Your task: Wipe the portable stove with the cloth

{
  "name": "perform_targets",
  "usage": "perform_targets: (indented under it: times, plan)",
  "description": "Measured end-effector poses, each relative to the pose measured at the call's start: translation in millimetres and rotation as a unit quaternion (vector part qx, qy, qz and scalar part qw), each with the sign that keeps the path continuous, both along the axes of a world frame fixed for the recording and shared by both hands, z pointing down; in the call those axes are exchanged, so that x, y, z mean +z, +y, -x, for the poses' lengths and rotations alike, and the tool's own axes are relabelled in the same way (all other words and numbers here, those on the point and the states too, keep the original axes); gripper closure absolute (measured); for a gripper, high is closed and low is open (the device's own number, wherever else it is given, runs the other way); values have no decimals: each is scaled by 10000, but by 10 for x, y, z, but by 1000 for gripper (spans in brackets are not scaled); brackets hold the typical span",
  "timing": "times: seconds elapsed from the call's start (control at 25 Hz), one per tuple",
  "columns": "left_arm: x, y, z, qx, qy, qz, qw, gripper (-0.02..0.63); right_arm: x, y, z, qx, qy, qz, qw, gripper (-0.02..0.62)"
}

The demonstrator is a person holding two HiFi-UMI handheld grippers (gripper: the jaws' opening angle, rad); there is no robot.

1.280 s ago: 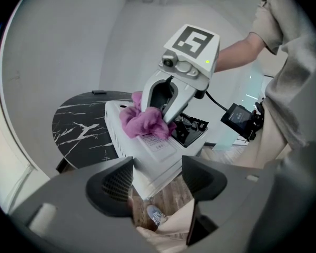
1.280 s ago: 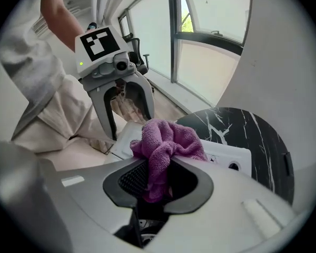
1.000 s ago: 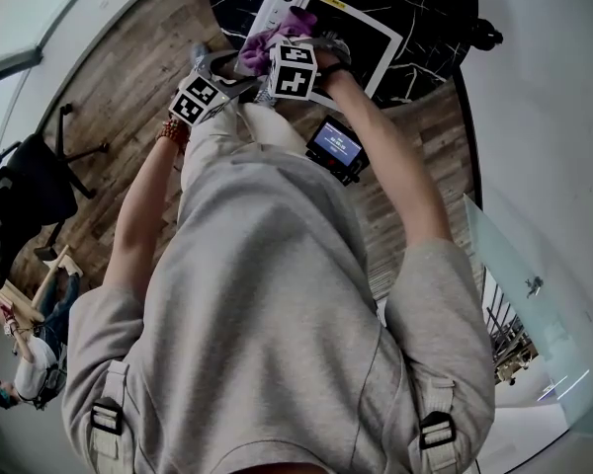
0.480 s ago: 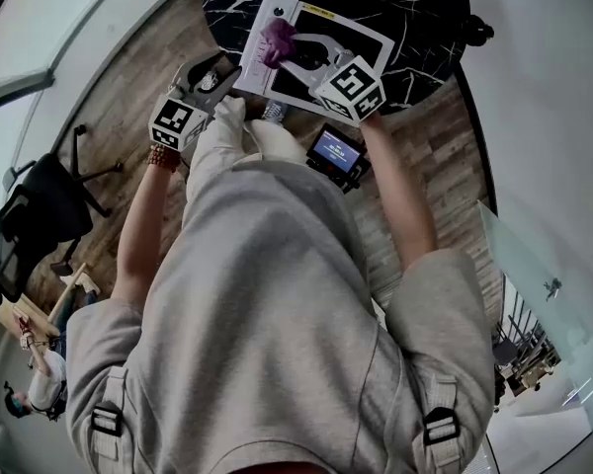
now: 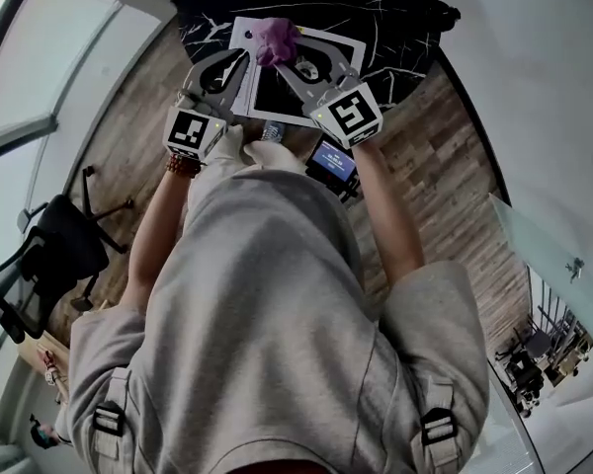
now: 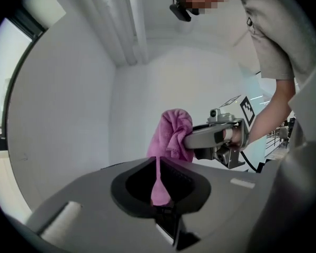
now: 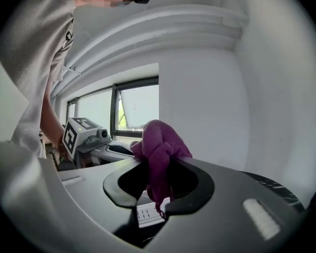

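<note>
Top centre: a crumpled purple cloth (image 5: 275, 38) hangs over the white rectangular portable stove (image 5: 240, 38). The right gripper (image 5: 283, 64) clamps it. The left gripper (image 5: 245, 57) has just been closing its jaws on a corner of it. The wiping seems still to be done.

We see the portable stove (image 5: 279, 99) lying on the table (image 5: 395, 18), close to its near edge. Over the stove's far left corner hangs the cloth (image 5: 275, 39), though we cannot judge how high above it. The left gripper (image 5: 245, 57) stands to the cloth's left, its jaws just closing on a strip of it. The right gripper (image 5: 285, 65) stands to its right, cloth between its jaws. A screened device (image 5: 333, 161) sits nearer us than the table, and a chair (image 5: 49, 255) stands well off left.
</note>
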State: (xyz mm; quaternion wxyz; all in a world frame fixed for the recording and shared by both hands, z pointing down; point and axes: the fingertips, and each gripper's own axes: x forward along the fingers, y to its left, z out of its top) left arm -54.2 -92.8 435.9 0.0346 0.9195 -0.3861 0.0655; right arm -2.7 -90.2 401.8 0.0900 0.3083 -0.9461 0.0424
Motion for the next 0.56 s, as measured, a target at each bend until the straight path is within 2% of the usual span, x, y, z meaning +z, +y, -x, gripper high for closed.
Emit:
perform_targets:
  times: [0.36,0.56]
  plan:
    - [-198,-28,-417,511,-43,-244,9984,591,-55,-42,-419,596,-93,-117,9981,485]
    - [-328,-12,-633,764,-98,-391,9963,591,-92,-54,-581,723,-110,-164,9972,486]
